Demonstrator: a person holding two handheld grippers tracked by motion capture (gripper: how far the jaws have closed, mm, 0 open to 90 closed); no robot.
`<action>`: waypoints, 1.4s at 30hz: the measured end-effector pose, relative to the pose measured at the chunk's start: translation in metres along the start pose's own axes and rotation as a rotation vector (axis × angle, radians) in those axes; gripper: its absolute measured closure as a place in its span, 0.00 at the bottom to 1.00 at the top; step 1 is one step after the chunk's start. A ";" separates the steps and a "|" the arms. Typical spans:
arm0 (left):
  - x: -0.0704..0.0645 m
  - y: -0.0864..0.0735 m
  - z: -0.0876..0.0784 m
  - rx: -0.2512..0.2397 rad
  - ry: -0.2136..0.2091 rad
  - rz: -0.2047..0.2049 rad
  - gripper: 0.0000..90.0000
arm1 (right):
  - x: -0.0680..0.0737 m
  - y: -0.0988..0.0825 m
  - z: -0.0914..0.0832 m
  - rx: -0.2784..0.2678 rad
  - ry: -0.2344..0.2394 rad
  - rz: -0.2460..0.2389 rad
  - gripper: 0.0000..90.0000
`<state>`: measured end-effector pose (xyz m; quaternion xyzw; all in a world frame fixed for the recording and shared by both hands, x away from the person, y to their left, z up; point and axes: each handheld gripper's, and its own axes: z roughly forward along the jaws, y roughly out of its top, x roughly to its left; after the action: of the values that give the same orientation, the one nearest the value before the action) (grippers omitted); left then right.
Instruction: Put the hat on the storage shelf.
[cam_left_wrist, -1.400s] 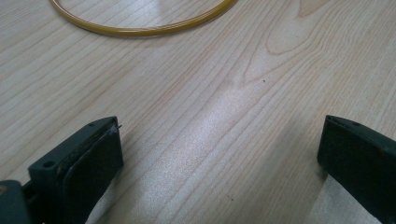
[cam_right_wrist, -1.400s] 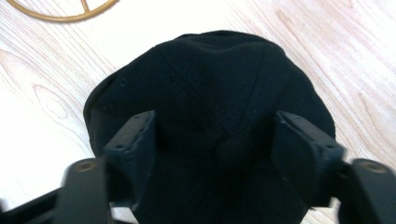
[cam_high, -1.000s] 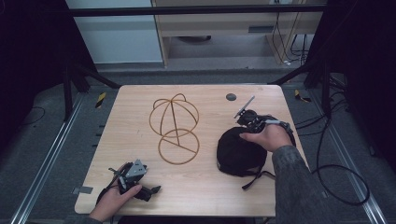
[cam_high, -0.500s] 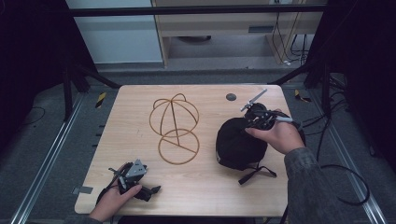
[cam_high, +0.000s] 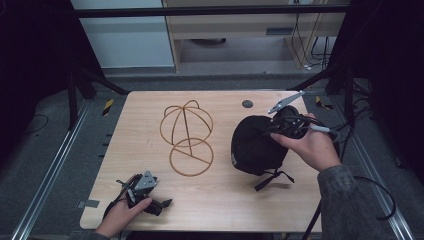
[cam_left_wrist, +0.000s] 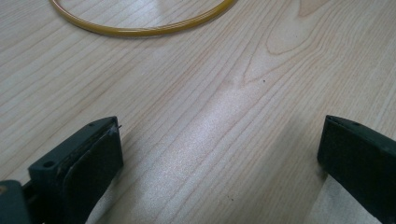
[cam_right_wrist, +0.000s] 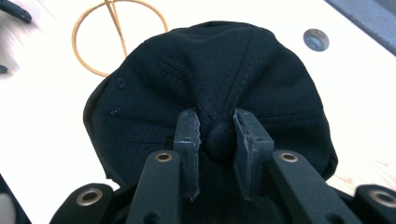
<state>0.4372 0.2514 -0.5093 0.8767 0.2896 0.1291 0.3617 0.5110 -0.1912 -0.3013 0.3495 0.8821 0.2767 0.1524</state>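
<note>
Pale wood table (cam_high: 220, 200) is lying under both our grippers. Our right gripper (cam_right_wrist: 218, 140) is pinching the top button of the black cap (cam_right_wrist: 210, 79), gathering its crown just ahead. Our left gripper (cam_left_wrist: 219, 154) is resting wide apart, the wire hat stand (cam_high: 187, 135) ahead of it.

Bare table (cam_high: 150, 120) surrounds the wire stand (cam_high: 186, 134); the black cap (cam_high: 255, 145) sits just right of it.
</note>
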 end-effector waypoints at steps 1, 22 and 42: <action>0.000 0.000 0.000 0.000 0.001 0.000 0.00 | 0.000 -0.001 -0.003 -0.009 -0.003 0.001 0.81; 0.000 0.000 0.000 0.000 0.000 0.000 0.00 | 0.010 0.003 -0.054 -0.196 -0.039 -0.005 0.81; 0.000 0.000 0.000 0.001 0.001 0.000 0.00 | 0.023 0.026 -0.084 -0.339 -0.060 -0.029 0.81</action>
<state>0.4371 0.2514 -0.5092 0.8767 0.2899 0.1295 0.3612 0.4699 -0.1910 -0.2205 0.3142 0.8228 0.4088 0.2392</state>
